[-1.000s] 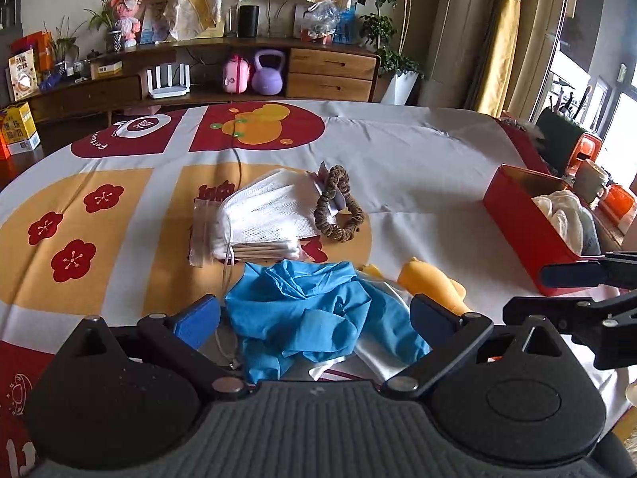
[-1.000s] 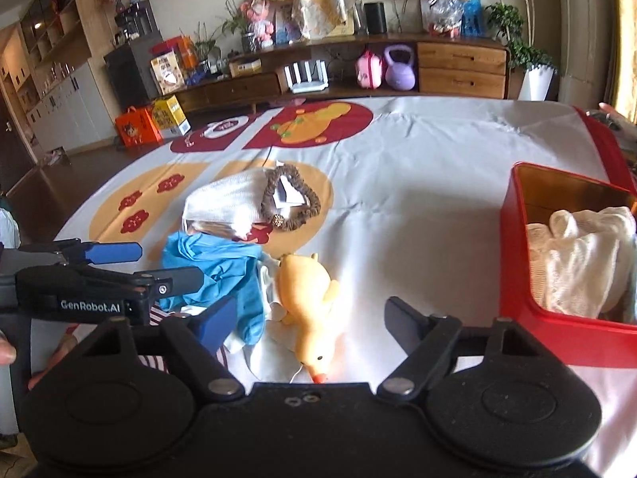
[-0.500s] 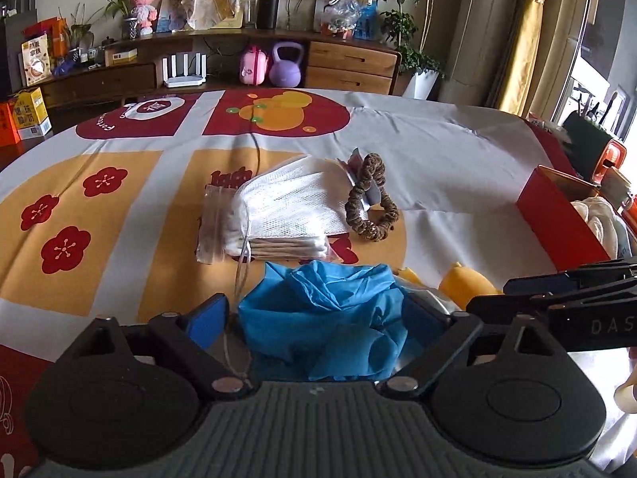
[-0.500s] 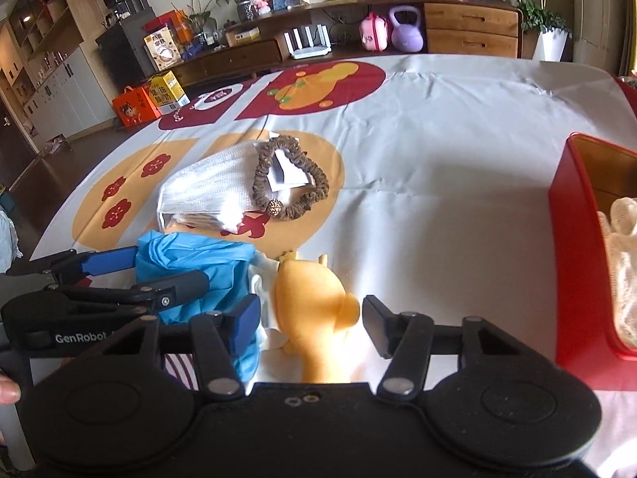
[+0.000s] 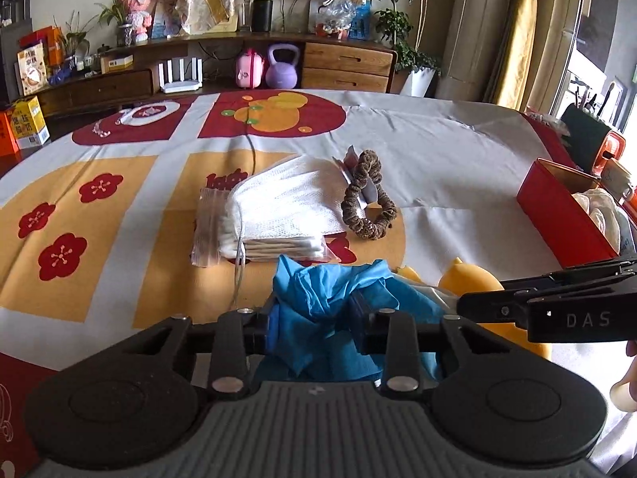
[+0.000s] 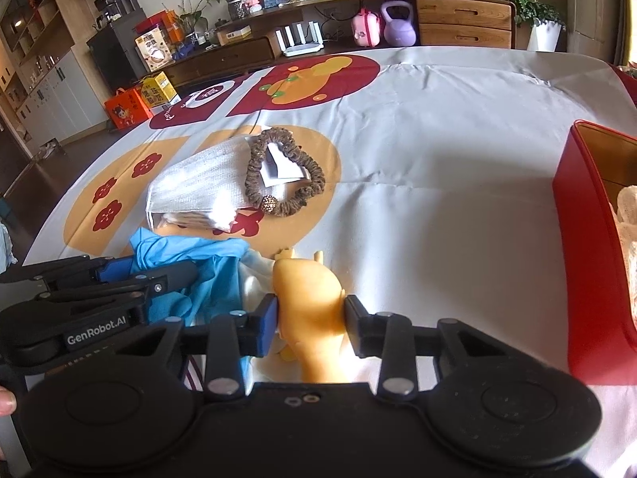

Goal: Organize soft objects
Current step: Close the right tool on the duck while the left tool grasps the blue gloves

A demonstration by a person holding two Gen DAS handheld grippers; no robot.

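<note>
My left gripper (image 5: 312,328) is shut on a crumpled blue glove (image 5: 334,290) low on the table; it also shows in the right wrist view (image 6: 199,267). My right gripper (image 6: 310,324) is shut on a yellow soft duck toy (image 6: 308,298), which shows in the left wrist view (image 5: 469,279) just right of the glove. A pack of white masks (image 5: 278,207) and a brown scrunchie (image 5: 366,195) lie further back. A red box (image 6: 589,279) holding white cloth (image 6: 629,215) stands at the right.
The table carries a white cloth with red and orange prints (image 5: 438,151). A white fabric piece (image 6: 254,279) lies under the glove and duck. A sideboard with a purple kettlebell (image 5: 282,65) stands beyond the table.
Both grippers have moved down and forward and closed: the left on the blue glove, the right on the yellow duck. Both were open a second ago.
</note>
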